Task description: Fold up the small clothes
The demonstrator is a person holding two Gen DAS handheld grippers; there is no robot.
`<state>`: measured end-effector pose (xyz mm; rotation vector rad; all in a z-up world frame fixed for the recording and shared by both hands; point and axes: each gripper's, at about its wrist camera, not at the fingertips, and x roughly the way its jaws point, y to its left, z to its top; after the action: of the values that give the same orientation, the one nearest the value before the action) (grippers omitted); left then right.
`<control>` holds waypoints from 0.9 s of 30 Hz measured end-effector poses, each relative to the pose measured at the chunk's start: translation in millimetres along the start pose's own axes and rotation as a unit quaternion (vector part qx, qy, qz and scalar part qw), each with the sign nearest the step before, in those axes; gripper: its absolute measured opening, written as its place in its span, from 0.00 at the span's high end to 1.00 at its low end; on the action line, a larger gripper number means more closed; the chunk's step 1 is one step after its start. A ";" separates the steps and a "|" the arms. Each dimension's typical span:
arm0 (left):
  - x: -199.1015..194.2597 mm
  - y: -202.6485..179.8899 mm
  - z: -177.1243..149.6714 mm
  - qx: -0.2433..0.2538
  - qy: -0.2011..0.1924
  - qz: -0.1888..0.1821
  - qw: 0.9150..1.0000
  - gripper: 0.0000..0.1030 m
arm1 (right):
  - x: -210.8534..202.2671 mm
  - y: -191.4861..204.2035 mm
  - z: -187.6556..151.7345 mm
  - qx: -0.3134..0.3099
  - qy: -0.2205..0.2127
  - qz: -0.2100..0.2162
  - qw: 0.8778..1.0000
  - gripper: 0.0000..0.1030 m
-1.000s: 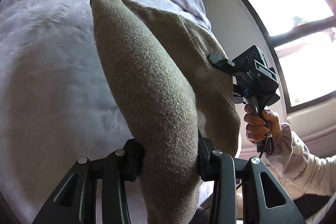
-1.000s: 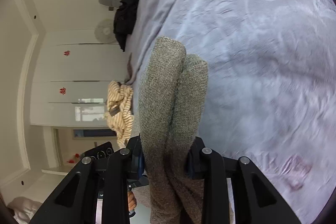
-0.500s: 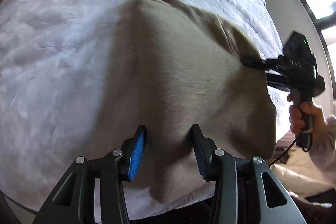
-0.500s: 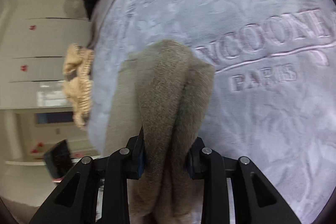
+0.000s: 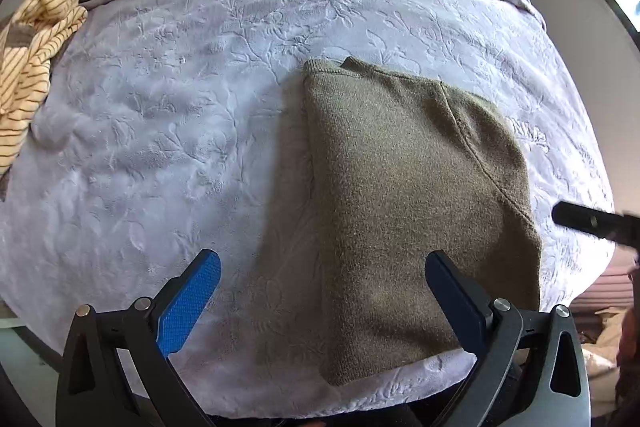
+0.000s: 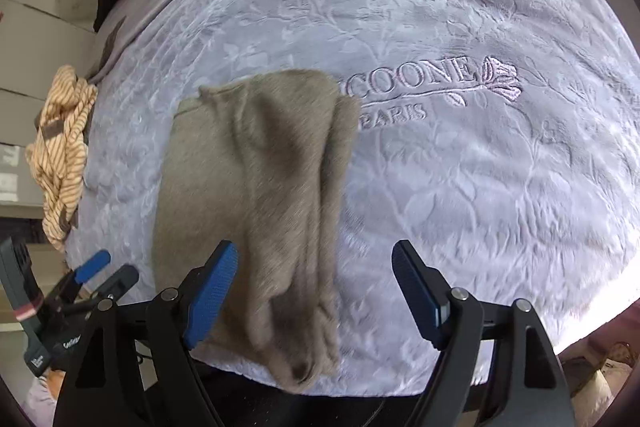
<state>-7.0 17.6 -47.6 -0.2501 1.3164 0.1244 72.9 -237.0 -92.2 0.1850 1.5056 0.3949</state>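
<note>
1. The left gripper [image 5: 322, 301] hangs over the near edge of the bed, its jaws just sprung wide, nothing pinched; the olive knit garment [image 5: 404, 187] lies folded beneath and beyond them on the lavender bedspread [image 5: 180, 131].
2. The right gripper [image 6: 314, 291] has likewise just spread its jaws, and its pads do not press the cloth. In its view the garment's near right end looks blurred and bunched, drooping over the bed edge, so it may slide off or drag the fold open.
3. If either open finger catches the fuzzy knit while pulling away, the top layer could lift and skew.
4. Farther in, the far edges look uneven, one corner overlapping; left unsmoothed, the fold may stay crooked.
5. At the far left, a striped garment [image 5: 30, 55] lies crumpled, well apart from the garment.
</note>
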 end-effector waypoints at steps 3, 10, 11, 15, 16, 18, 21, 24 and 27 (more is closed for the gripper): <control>-5.1 -3.9 1.8 0.005 -0.009 0.020 1.000 0.01 | -5.8 21.5 -14.7 -0.008 -0.007 -0.015 1.000 0.08; -15.7 2.1 2.3 -0.005 -0.009 0.032 0.999 0.01 | -16.5 48.1 -36.2 -0.026 -0.025 -0.032 0.999 0.00; -17.1 2.6 2.4 -0.005 -0.010 0.034 0.999 0.01 | -16.7 48.6 -37.1 -0.024 -0.021 -0.031 0.999 0.00; -22.3 3.6 2.2 -0.006 -0.010 0.050 0.999 0.01 | -19.5 47.4 -38.0 -0.018 -0.022 -0.048 0.998 0.00; -22.9 3.8 2.0 -0.006 -0.009 0.052 0.999 0.01 | -19.8 46.7 -37.7 -0.017 -0.022 -0.051 0.998 0.00; -24.3 3.5 1.7 -0.005 -0.010 0.054 0.998 0.01 | -20.9 45.2 -37.8 -0.013 -0.023 -0.059 0.998 0.00; -25.8 3.7 2.0 -0.005 -0.011 0.054 0.998 0.01 | -22.6 44.7 -38.8 -0.011 -0.023 -0.063 0.998 0.00; -27.4 2.6 2.0 -0.004 -0.013 0.058 0.998 0.01 | -23.6 45.1 -39.9 -0.012 -0.023 -0.066 0.997 0.00; -29.6 -0.1 1.5 -0.001 -0.015 0.060 0.998 0.01 | -23.9 45.3 -40.2 -0.010 -0.023 -0.068 0.997 0.00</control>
<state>-13.0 19.3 -18.6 -0.1708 1.3014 0.2304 26.4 -208.9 -56.4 0.0742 1.4599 0.2952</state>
